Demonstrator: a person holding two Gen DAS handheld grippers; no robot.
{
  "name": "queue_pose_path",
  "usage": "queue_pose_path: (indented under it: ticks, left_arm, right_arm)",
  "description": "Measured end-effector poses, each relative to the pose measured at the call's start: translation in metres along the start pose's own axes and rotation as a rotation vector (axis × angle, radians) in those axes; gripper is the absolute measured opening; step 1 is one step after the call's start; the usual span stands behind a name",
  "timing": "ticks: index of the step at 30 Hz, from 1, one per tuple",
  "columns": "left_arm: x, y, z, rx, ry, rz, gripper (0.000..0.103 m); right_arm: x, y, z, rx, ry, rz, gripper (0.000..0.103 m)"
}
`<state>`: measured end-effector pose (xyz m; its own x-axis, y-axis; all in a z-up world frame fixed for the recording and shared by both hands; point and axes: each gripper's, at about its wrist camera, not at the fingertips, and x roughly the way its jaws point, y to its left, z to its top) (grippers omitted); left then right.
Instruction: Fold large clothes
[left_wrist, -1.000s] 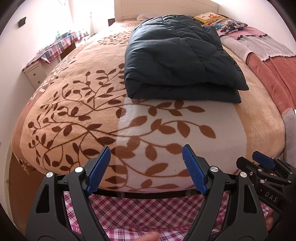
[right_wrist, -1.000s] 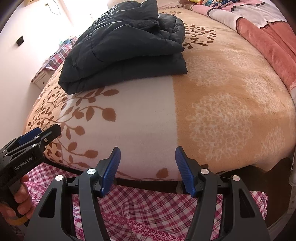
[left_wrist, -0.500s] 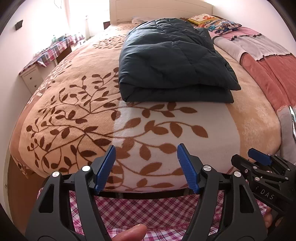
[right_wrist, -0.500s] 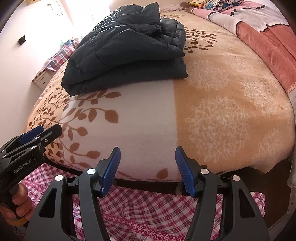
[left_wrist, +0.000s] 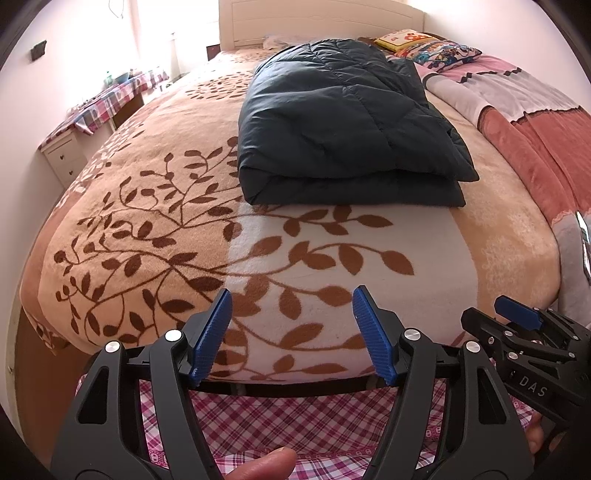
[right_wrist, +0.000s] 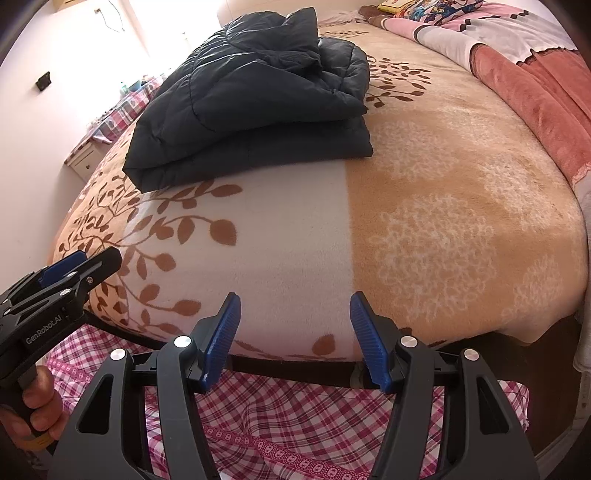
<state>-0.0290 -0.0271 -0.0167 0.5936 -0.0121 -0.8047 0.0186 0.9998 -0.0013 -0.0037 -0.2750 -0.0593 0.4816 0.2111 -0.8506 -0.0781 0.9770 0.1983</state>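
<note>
A dark navy padded jacket (left_wrist: 343, 129) lies folded into a thick bundle on the leaf-patterned blanket (left_wrist: 147, 206), in the middle of the bed. In the right wrist view the jacket (right_wrist: 251, 107) sits at the upper left. My left gripper (left_wrist: 291, 295) hovers over the foot of the bed, well short of the jacket, open with nothing between its blue pads. My right gripper (right_wrist: 295, 297) is beside it, also open and empty. Each gripper shows in the other's view: the right one (left_wrist: 517, 325) at the lower right, the left one (right_wrist: 74, 273) at the lower left.
Folded pink and red blankets (left_wrist: 535, 129) lie along the bed's right side, with colourful pillows (left_wrist: 436, 48) by the headboard (left_wrist: 314, 18). A white nightstand (left_wrist: 64, 158) stands left of the bed. Pink checked cloth (left_wrist: 295, 417) hangs below the grippers. A fingertip (left_wrist: 266, 465) shows at the bottom.
The left gripper's jaws have narrowed a little, and a fingertip has come into view below it. The right gripper and the jacket have not moved.
</note>
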Motion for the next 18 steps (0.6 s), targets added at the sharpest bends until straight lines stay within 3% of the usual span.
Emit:
queue_pose_path:
  ticks: [18]
  left_arm:
    - [0.0002,-0.0003,-0.0003,0.003,0.000,0.000,0.067]
  right_arm:
    - [0.0033,0.0044,-0.0011,-0.010,0.013,-0.009,0.061]
